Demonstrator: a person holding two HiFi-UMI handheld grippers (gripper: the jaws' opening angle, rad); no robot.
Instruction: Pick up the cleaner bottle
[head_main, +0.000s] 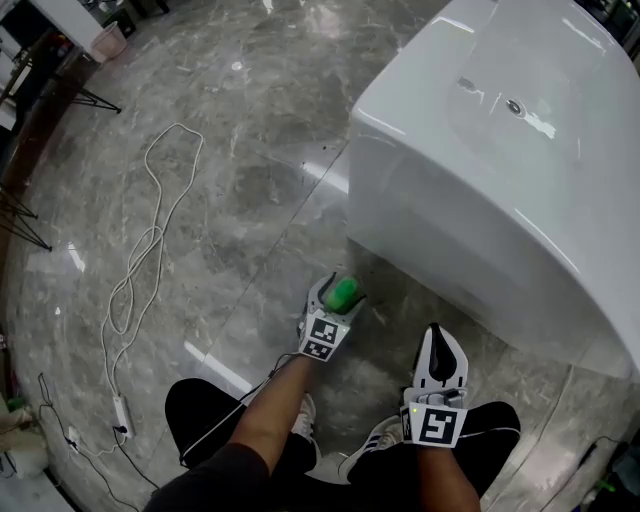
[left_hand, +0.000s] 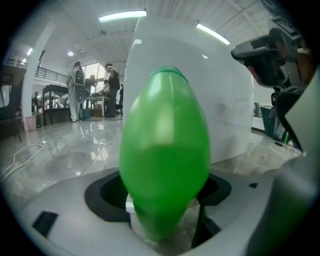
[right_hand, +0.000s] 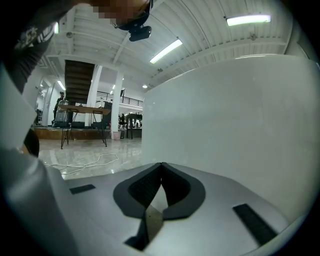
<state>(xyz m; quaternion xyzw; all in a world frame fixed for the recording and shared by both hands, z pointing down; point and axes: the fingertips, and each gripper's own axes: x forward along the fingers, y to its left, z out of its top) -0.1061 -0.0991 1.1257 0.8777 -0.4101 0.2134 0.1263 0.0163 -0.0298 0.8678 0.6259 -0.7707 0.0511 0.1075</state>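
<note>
The cleaner bottle (head_main: 346, 293) is bright green and stands on the marble floor just left of the white tub's corner. In the left gripper view the cleaner bottle (left_hand: 165, 150) fills the middle, rounded and upright. My left gripper (head_main: 338, 284) is low at the floor with its jaws spread wide to either side of the bottle. Its dark pads (left_hand: 102, 195) show beside the bottle without visibly pressing on it. My right gripper (head_main: 437, 333) hovers to the right, near the tub's wall, with its jaws meeting at the tips (right_hand: 161, 165) and nothing between them.
A large white tub (head_main: 480, 180) fills the right side, its wall close ahead of both grippers. A white cable (head_main: 150, 240) loops over the floor at the left, ending at a power strip (head_main: 121, 411). The person's shoes (head_main: 375, 436) are just behind the grippers.
</note>
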